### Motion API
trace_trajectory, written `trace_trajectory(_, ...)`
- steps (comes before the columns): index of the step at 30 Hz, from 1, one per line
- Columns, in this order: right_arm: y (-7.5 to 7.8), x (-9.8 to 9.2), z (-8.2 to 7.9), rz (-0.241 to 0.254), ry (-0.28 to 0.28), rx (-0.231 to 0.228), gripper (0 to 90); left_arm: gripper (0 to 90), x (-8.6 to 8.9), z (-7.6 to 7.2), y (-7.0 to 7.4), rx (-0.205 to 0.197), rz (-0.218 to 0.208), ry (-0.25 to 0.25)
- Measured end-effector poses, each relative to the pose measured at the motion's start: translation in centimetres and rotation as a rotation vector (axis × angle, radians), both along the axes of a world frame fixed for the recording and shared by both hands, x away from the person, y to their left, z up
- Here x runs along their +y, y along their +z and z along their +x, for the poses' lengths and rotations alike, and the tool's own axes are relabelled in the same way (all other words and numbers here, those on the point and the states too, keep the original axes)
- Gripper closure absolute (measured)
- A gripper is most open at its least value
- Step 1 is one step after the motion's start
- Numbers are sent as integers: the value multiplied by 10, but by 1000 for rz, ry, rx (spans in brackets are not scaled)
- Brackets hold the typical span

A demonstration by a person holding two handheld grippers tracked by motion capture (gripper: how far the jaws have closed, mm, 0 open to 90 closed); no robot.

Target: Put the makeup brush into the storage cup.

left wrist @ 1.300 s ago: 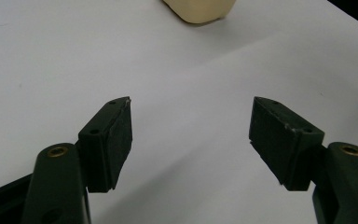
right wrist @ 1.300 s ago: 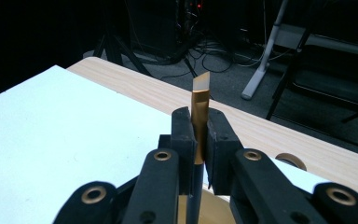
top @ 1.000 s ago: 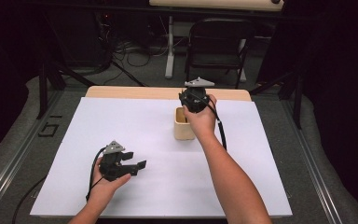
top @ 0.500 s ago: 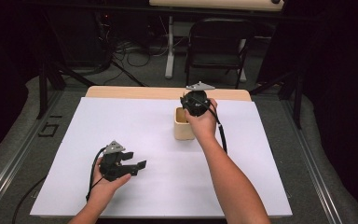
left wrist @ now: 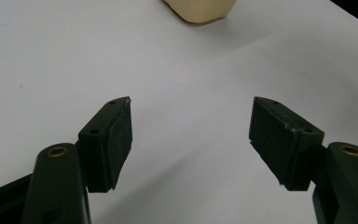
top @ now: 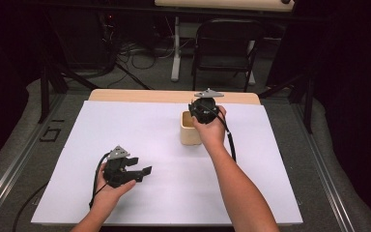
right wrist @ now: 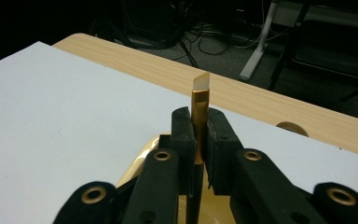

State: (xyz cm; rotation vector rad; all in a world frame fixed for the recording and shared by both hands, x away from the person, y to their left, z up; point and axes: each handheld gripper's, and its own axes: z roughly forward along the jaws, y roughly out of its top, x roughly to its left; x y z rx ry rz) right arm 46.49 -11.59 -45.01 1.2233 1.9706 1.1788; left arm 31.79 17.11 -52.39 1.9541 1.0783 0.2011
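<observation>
Fingers of the right gripper [right wrist: 199, 144] are clamped on a thin gold-coloured stick with a pale slanted tip [right wrist: 200, 100], held upright over the cream box [top: 189, 129] near the tabletop's [top: 140, 121] far edge. Compared with a second ago, the right hand has shifted only slightly above the box, the grip unchanged. The left gripper [left wrist: 191, 135] rests in the same spot near the front left corner, its fingers apart on nothing.

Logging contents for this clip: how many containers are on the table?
1: a cream-coloured container on the white table cover, just left of the right gripper. Its inside is partly hidden, so its contents cannot be counted.
</observation>
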Motion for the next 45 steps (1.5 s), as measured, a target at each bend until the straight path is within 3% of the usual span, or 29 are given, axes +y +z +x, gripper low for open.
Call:
trace_trajectory(19, -16, 1, -4, -35, 10, 20, 835, 306, -1, 0, -1, 0, 0, 0)
trace_trajectory(45, -19, 4, -5, -73, 22, 34, 835, 306, 0, 0, 0, -2, -3, 4)
